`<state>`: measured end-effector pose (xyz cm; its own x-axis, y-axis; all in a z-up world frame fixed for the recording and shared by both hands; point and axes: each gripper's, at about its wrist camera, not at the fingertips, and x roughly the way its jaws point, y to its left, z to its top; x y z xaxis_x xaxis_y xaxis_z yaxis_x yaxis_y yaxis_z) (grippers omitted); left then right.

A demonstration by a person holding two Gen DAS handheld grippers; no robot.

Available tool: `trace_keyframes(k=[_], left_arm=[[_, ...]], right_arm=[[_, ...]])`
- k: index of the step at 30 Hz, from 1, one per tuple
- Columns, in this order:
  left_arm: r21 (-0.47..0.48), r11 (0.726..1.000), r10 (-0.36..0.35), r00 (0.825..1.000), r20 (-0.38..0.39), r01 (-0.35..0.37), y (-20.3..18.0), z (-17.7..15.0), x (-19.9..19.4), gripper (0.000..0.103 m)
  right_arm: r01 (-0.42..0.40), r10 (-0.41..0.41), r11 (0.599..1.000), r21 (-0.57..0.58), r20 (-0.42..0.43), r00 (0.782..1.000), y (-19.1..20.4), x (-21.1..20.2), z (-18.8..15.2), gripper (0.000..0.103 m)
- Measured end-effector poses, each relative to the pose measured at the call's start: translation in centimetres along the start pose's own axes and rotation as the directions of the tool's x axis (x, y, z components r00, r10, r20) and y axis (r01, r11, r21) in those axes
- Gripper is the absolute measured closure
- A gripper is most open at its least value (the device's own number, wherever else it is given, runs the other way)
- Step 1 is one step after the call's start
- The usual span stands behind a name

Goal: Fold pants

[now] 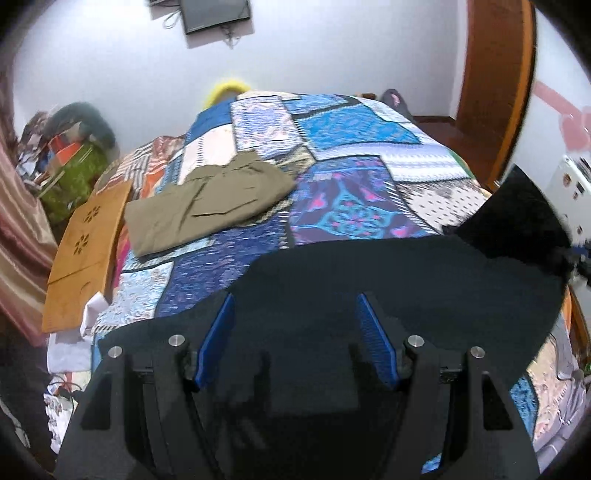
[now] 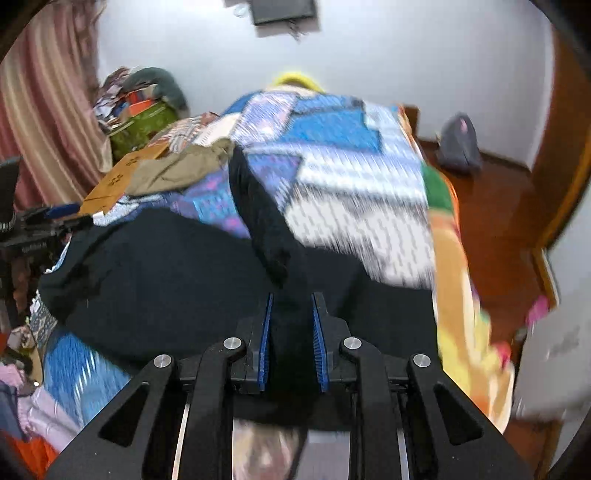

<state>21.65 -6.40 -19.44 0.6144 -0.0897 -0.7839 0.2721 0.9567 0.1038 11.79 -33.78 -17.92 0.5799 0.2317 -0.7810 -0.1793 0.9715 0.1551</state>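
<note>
Black pants (image 1: 388, 280) spread across the near end of a patchwork-quilted bed (image 1: 351, 177), one gripper pinching them.

Blue-padded and pressed close together, the right gripper (image 2: 292, 306) has a raised fold of the black cloth clamped between its pads, and a narrow strip of the fabric runs up and away from it over the quilt; that view is smeared with blur. The left gripper (image 1: 295, 306) stands spread wide above the pants with only flat cloth beneath it, gripping nothing. Far left on the quilt lies a folded pair of olive pants (image 1: 207, 201), and just beside them, at the bed's left edge, an orange-brown board with flower cut-outs (image 1: 88, 251). A dark screen (image 1: 216, 14) hangs on the far white wall.
</note>
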Motion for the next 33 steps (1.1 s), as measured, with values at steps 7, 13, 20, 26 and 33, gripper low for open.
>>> trace_keyframes(k=[7, 13, 20, 26, 33], left_arm=[[0.065, 0.996, -0.051, 0.997, -0.054, 0.055, -4.7, -0.5, 1.2, 0.035], [0.125, 0.989, -0.068, 0.994, -0.08, 0.078, -8.1, -0.5, 2.2, 0.035], [0.16, 0.982, -0.082, 0.991, -0.108, 0.098, -10.3, -0.2, 3.7, 0.035], [0.118, 0.986, -0.098, 0.984, -0.147, 0.116, -10.2, -0.8, 5.7, 0.031], [0.022, 0.99, -0.135, 0.977, -0.162, 0.141, -9.0, -0.7, 6.8, 0.021]], right_arm=[[-0.015, 0.022, 0.993, 0.117, -0.056, 0.998, -2.5, 0.7, -4.1, 0.077], [0.018, -0.023, 0.994, 0.107, 0.046, 0.999, -3.1, -1.3, -2.9, 0.053], [0.073, -0.08, 0.989, 0.131, 0.042, 0.996, -5.9, 0.4, -2.7, 0.047], [0.093, -0.098, 0.967, 0.238, 0.01, 0.995, -10.3, 2.3, -3.3, 0.047], [0.052, -0.052, 0.973, 0.226, -0.002, 0.999, -11.2, 4.2, -2.0, 0.047]])
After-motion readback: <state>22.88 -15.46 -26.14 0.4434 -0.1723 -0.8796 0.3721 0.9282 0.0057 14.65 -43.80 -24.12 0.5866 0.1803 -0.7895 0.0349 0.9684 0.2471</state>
